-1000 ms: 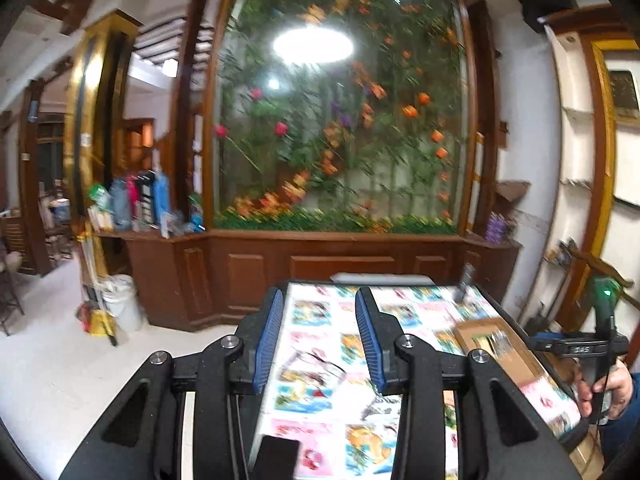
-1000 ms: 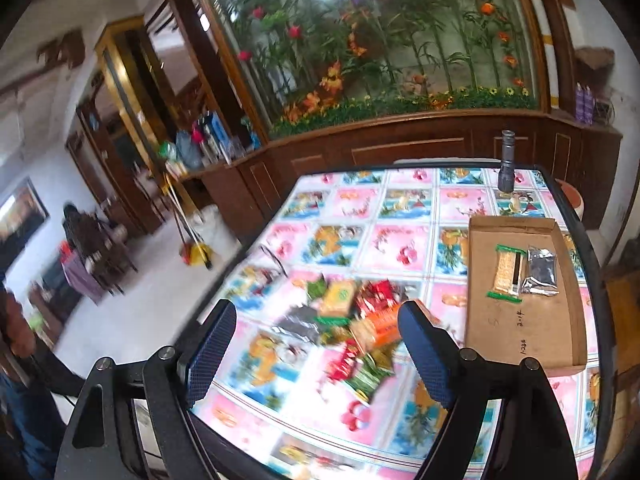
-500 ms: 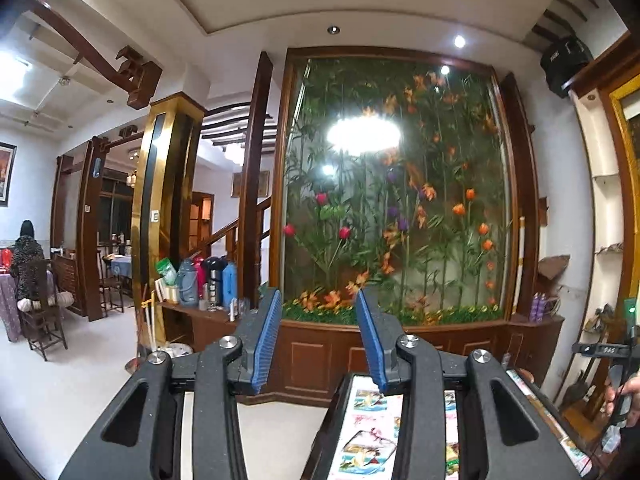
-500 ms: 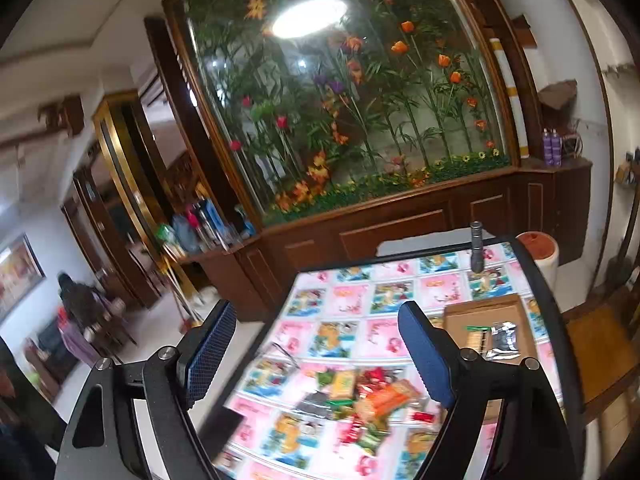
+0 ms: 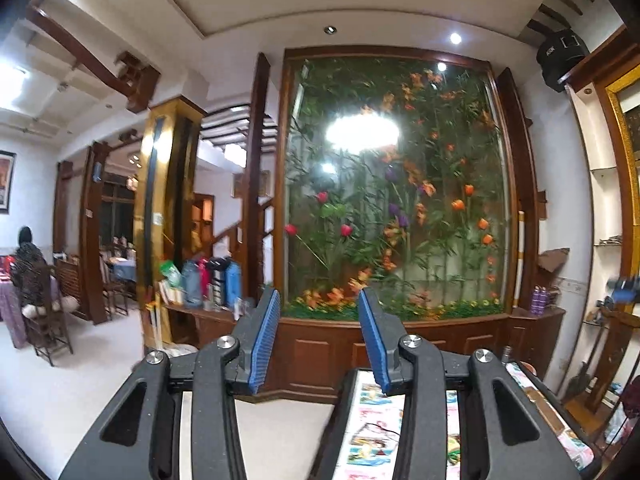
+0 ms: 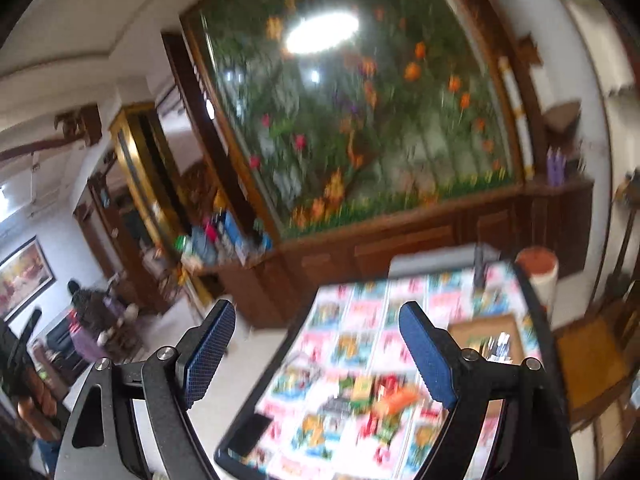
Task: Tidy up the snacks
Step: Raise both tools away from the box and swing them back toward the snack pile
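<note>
Both hand-held grippers are raised off the surface point(image 6: 362, 322) and hold nothing. The left hand-held gripper point(image 5: 318, 336) points level at the flower wall point(image 5: 396, 184), its jaws narrow with only air between them; just the far end of the surface shows below it. The right hand-held gripper point(image 6: 316, 354) tilts down toward the surface with its jaws wide and empty.

The snacks point(image 6: 370, 398) lie in a loose pile near the middle of the patterned surface, in the right wrist view, below the right gripper's jaws. Right of the pile, near the right edge, sits a flat cardboard tray point(image 6: 466, 330) with what look like two packets point(image 6: 494, 346) already in it; blur makes the count uncertain.

By this, the task looks barely begun: a couple of packets are in the tray and most of the pile is left to sort. Neither gripper is near a snack, so the next pick would need a reach back down to the pile.
</note>
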The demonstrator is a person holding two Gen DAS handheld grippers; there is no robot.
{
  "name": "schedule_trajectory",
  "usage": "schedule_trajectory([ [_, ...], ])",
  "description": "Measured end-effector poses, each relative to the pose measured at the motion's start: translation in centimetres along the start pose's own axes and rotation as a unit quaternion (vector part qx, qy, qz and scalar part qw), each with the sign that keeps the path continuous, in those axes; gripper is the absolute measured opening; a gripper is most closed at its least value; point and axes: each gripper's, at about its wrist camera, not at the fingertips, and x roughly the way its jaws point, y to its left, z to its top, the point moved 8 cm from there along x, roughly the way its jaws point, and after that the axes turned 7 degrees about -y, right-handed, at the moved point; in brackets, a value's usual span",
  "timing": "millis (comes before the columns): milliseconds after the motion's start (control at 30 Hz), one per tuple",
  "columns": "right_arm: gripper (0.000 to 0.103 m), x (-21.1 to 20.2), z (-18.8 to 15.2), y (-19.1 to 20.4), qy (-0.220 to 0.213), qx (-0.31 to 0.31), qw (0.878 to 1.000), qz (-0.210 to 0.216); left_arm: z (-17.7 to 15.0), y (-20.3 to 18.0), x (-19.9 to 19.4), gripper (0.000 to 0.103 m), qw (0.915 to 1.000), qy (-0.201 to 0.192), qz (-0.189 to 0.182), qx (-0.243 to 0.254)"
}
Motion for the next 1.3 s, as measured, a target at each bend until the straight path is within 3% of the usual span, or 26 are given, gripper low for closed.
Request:
schedule_trajectory([
  [200, 0.088, -3.5, 6.6, 6.4, -0.062, -0.013, 0.998, 0.022, 6.5, 5.6, -7.4, 0.04, 0.996, -0.037, 0.077, 0.025],
  [367, 0.088, -4.3, 8.7, 15.1, -0.088, -0.041, 0.993, 0.064, 10.3, 9.2, -14.0, 0.04, 0.9885, -0.056, 0.135, 0.039],
  [600, 0.088, -4.8, 11.1, 26.8, -0.095, -0.046, 0.986, 0.128, 13.1, 12.7, -18.1, 0.042, 0.9849, -0.084, 0.15, 0.018],
  [767, 0.093, -6.9, 10.1, 31.7, -0.139, -0.102, 0.975, 0.139, 10.5, 12.5, -17.0, 0.045, 0.9901, -0.08, 0.115, 0.008],
  [900, 0.093, -4.0, 6.2, 27.7, -0.095, -0.119, 0.981, 0.118, 5.9, 10.3, -12.2, 0.045, 0.9975, -0.04, 0.051, -0.026],
  [1033, 0.093, -1.6, 4.8, 18.7, -0.047, -0.094, 0.991, 0.078, 4.1, 5.7, -5.6, 0.045, 0.9994, 0.009, 0.006, -0.032],
  [1200, 0.095, -5.2, 8.5, 9.2, -0.091, -0.092, 0.992, -0.001, 4.3, -3.5, -0.9, 0.045, 0.9981, 0.018, -0.056, -0.018],
  [1300, 0.098, -6.7, 8.9, 6.2, -0.085, -0.127, 0.988, -0.025, 3.3, -9.7, 1.1, 0.046, 0.9934, 0.026, -0.111, -0.013],
])
